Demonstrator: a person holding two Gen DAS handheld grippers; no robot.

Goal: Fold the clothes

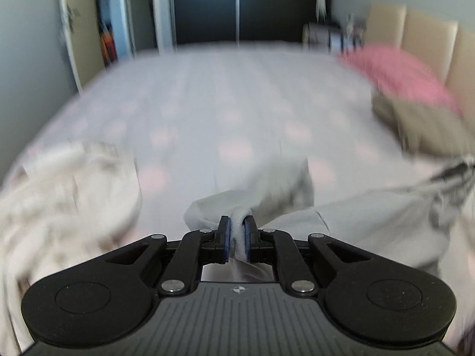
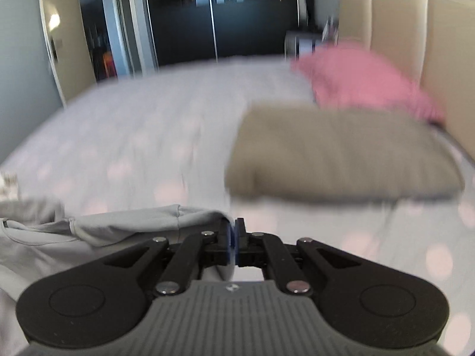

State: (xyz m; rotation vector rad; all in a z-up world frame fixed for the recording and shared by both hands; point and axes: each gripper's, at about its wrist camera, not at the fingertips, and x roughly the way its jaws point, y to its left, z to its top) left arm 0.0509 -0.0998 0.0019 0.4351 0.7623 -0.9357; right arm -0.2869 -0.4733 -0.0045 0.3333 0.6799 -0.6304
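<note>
Nearest, the left claw (image 1: 237, 222) is clamped on a bunched fold of the light grey garment (image 1: 371, 222), and the right claw (image 2: 233, 228) is pressed together on the garment's edge, the cloth trailing over the bed (image 1: 222, 95). On the pale, pink-spotted bedcover lie a cream heap of clothes (image 1: 59, 195), a tan pillow (image 2: 335, 151) and a pink pillow (image 2: 362, 80). Beyond stand a beige padded headboard (image 2: 397, 29) and dark wardrobe doors (image 2: 237, 23).

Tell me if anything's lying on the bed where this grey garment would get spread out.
Nothing visible does. The grey garment faces bare bedspread; the tan folded item and pink pillow lie off toward the headboard side.
</note>
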